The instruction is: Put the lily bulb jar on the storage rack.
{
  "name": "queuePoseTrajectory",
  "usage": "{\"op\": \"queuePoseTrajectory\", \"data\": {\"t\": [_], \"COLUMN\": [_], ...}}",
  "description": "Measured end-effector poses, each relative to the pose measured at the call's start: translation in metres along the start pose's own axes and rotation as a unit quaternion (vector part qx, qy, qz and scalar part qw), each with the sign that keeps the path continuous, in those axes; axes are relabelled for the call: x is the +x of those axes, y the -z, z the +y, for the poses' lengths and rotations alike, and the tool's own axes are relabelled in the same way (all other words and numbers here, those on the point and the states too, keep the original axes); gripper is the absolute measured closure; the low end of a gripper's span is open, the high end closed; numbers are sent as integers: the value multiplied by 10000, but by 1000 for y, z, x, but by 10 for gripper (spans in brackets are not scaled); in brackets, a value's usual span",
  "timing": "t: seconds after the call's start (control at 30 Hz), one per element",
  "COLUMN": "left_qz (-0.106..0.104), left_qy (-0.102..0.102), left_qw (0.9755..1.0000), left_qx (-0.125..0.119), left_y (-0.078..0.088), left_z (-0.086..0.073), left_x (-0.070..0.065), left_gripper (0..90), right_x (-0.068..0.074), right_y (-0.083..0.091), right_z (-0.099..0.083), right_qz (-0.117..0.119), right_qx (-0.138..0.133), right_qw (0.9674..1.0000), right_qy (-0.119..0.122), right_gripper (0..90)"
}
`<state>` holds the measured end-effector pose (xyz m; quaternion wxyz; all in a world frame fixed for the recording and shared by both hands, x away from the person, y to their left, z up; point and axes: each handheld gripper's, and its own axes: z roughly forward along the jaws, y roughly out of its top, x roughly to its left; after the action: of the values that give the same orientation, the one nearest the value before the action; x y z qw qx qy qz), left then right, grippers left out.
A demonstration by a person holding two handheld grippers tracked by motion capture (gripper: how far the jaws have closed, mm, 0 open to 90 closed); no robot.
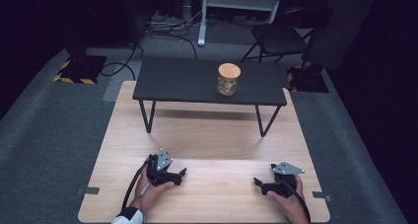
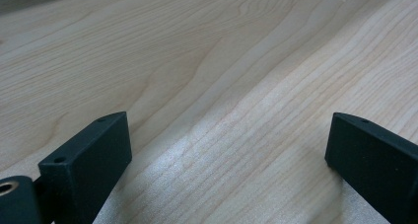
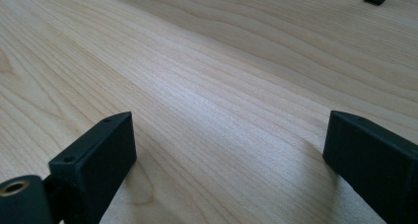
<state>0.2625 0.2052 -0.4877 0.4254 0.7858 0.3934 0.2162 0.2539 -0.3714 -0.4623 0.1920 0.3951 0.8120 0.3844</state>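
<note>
Both grippers rest near the front edge of the table (image 1: 207, 135), the left gripper (image 1: 173, 177) and the right gripper (image 1: 262, 183) with fingers spread wide on nothing. The jar (image 1: 228, 79) stands on the small black bench (image 1: 177, 81) by the far edge, so I judge a forward reach comes next.

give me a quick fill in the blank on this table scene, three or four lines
1. The jar has a round ____ lid.
2. The jar stands on the small ____ table.
3. The jaws of the left hand-held gripper stand ____, with nothing between them.
4. Both hand-held grippers, the right hand-held gripper included, sit low over the light ____ tabletop.

Missing words: wooden; black; open; wooden
</note>
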Motion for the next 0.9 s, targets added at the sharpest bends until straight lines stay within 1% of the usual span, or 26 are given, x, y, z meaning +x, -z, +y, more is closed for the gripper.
{"op": "queuePoseTrajectory", "data": {"t": [0.1, 0.27, 0.3, 0.9], "left_qz": [0, 0, 1, 3], "left_qy": [-1, -1, -2, -9], "left_qw": [10000, 10000, 10000, 10000], "left_qx": [0, 0, 0, 4], "left_y": [0, 0, 0, 0], "left_z": [0, 0, 0, 0], "left_x": [0, 0, 0, 0], "left_gripper": [36, 36, 36, 35], "right_x": [1, 2, 1, 2], "right_y": [-1, -2, -2, -2], "right_z": [-6, -21, -22, -22], "right_qz": [-26, -58, -65, -79], "right_qx": [-111, -401, -422, -423], "right_qw": [9999, 9992, 9991, 9991], "right_qy": [-16, -50, -47, -57], "right_gripper": [44, 33, 33, 32]}}
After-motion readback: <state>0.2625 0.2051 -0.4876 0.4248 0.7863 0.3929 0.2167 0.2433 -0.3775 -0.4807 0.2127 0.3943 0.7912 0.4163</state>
